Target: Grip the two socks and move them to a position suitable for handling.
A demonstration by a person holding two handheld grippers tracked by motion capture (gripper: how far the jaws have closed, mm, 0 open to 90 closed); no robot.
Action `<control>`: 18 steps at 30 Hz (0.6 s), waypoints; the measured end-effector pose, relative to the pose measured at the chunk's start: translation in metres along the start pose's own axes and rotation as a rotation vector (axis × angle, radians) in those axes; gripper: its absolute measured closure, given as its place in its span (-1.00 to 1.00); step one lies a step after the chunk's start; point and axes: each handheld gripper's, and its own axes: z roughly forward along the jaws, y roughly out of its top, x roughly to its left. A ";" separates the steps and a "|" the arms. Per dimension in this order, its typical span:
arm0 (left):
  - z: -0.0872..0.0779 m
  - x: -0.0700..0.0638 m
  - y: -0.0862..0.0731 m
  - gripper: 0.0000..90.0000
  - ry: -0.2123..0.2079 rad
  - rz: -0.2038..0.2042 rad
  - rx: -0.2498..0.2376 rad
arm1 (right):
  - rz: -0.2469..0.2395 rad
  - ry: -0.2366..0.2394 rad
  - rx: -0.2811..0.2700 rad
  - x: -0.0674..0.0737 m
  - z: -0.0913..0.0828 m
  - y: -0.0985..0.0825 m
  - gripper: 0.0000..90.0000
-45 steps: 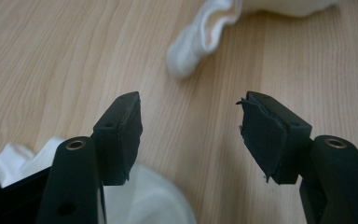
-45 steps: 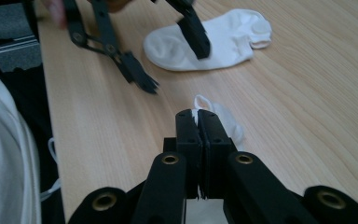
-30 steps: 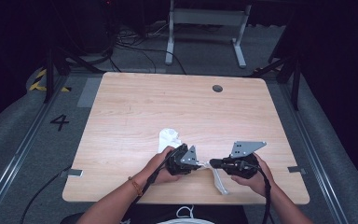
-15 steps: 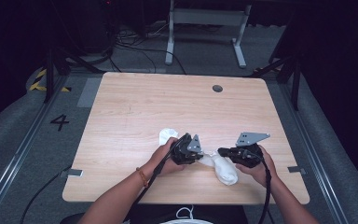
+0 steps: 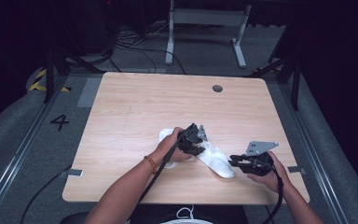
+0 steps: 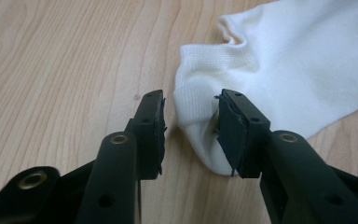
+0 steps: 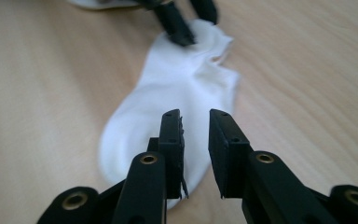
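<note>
1. My left tongs (image 5: 196,145) sit near the middle of the counter (image 5: 121,107), at the cuff end of a white sock (image 5: 216,159). In the left gripper view the jaws have just been opening: they stand part-way apart with a fold of the cuff (image 6: 200,93) between them, and the pads no longer press it.
2. A second white sock (image 5: 165,135) lies bunched just at 9 o'clock of my left hand (image 5: 170,151), partly under it.
3. The stretched sock runs flat on the counter from the cuff toward 4 o'clock, with its toe (image 7: 135,154) ending at my right tongs (image 5: 234,162).
4. My right tongs have also just been opening. The gap is narrow, the toe lies below and ahead of the jaws, and I see no cloth pinched.
5. Handling, as I judge it: the sock is light, soft and limp, so it will sag and fold wherever it is unsupported. It is not fragile or slippery, though thin knit can slide out of a shallow pinch.
6. Best hold: the ribbed cuff edge at 10 o'clock and the toe tip at 4 o'clock, biting deep enough to catch both layers.
</note>
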 end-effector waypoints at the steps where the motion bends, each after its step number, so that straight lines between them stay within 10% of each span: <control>1: 0.000 0.001 0.000 0.33 0.003 -0.007 0.002 | -0.018 0.010 0.008 0.005 -0.003 -0.002 0.70; 18: 0.004 0.019 -0.001 0.40 0.001 -0.055 0.002 | -0.065 0.028 0.117 0.027 0.017 -0.014 0.82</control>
